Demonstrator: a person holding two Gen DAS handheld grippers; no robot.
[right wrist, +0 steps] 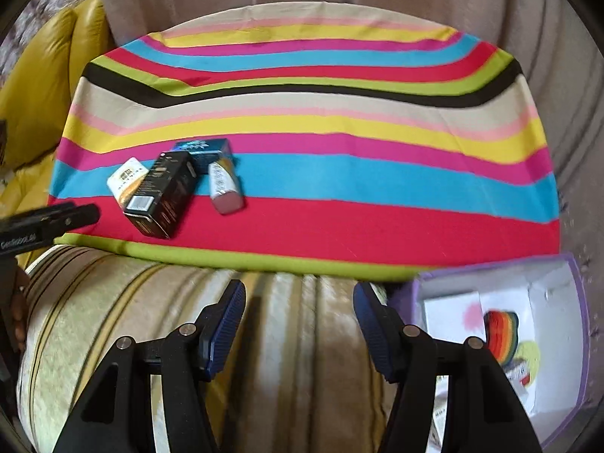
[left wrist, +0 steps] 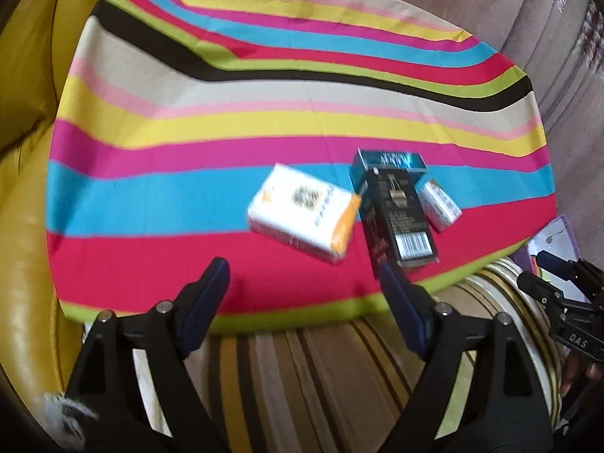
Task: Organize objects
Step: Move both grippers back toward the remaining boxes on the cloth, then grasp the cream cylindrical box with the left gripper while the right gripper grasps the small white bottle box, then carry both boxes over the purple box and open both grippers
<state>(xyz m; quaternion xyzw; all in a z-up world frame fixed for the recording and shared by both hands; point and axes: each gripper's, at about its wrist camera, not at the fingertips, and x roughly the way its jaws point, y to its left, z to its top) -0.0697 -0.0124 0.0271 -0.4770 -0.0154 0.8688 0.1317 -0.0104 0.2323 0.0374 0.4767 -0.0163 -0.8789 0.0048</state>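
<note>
Reading from left to right: a yellow leather cushion (left wrist: pixel 26 173) borders the striped cloth (left wrist: pixel 264 120) that covers a raised surface, possibly a table, set against a beige sofa. On the cloth, four small items form one cluster. In the left wrist view the white-and-orange packet (left wrist: pixel 302 213) lies at about 12 o'clock from the left tool (left wrist: pixel 302 275), near it but not touching. Just to its right, the black carton (left wrist: pixel 396 222) leans across the teal box (left wrist: pixel 385 164), and the small white tube pack (left wrist: pixel 439 204) lies against the carton's far side, at about 2 o'clock.

The left tool has its jaws spread wide and holds nothing; its right pad overlaps the near corner of the black carton in the picture, though contact cannot be confirmed. The right tool (right wrist: pixel 298 302) is likewise wide open and empty, hovering over the striped sofa cushion (right wrist: pixel 188 302) short of the cloth's green edge; the cluster sits at about 10 o'clock from it, well apart.

At about 4 o'clock from the right tool stands a purple-rimmed box (right wrist: pixel 581 321), open at the top, already containing white cards and a rainbow-coloured item (right wrist: pixel 498 330).

Progress, as a judgement: some sorting appears done, since the box holds contents, but all four items on the cloth remain loose. The left tool seems best placed to take the packet first.
</note>
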